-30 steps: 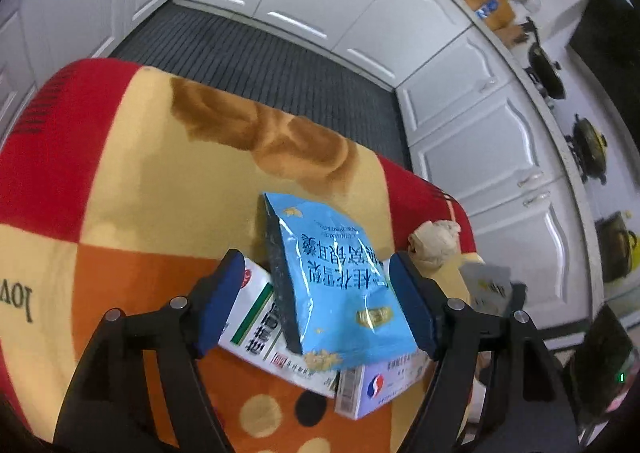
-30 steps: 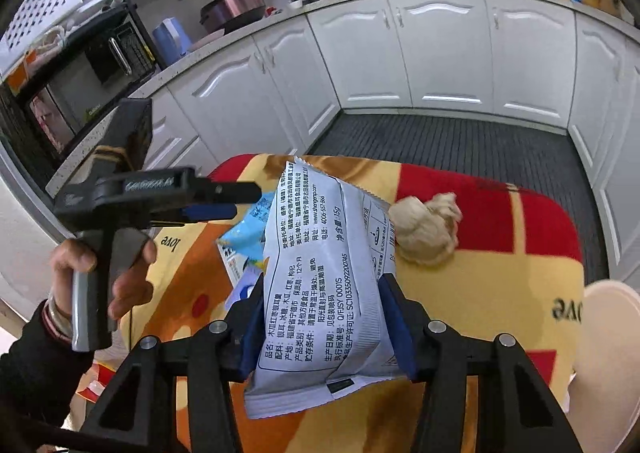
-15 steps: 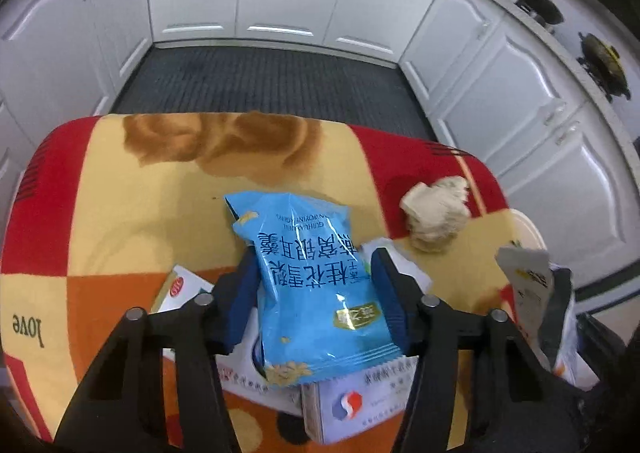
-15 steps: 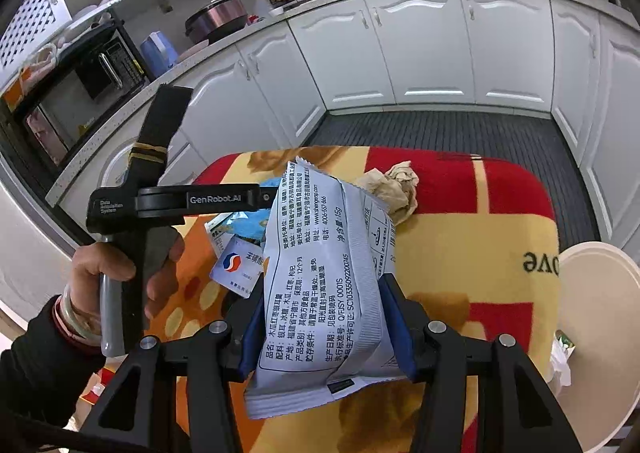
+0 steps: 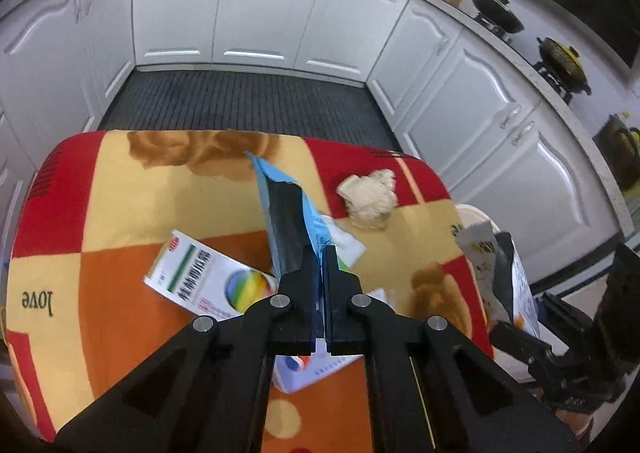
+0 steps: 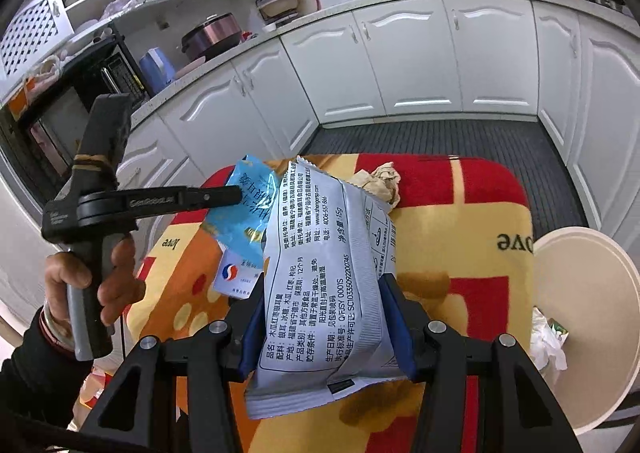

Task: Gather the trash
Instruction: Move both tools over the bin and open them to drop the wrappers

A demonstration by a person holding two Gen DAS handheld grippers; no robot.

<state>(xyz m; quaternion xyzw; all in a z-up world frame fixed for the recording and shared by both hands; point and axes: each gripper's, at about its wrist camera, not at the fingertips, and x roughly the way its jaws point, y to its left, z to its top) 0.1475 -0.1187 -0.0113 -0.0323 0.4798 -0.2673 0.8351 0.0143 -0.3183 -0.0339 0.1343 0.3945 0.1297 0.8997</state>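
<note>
My left gripper [image 5: 319,265] is shut on a blue snack bag [image 5: 286,209], held edge-on above the blanket-covered table [image 5: 120,189]; the bag also shows in the right wrist view [image 6: 244,213], pinched at the left gripper's tip [image 6: 236,195]. My right gripper [image 6: 324,317] is shut on a grey-white snack bag [image 6: 324,273], lifted over the table's right side. A crumpled brown paper ball [image 5: 370,199] lies on the table, also seen past the grey bag [image 6: 382,181].
A white medicine box [image 5: 208,279] and a second small box [image 6: 238,275] lie on the blanket. A cream round bin [image 6: 576,301] with some trash inside stands right of the table. White kitchen cabinets [image 5: 256,13] and dark floor lie beyond.
My left gripper closed on the blue bag and lifted it edge-on. My right gripper, still holding the grey bag, moved right, bringing the bin into view.
</note>
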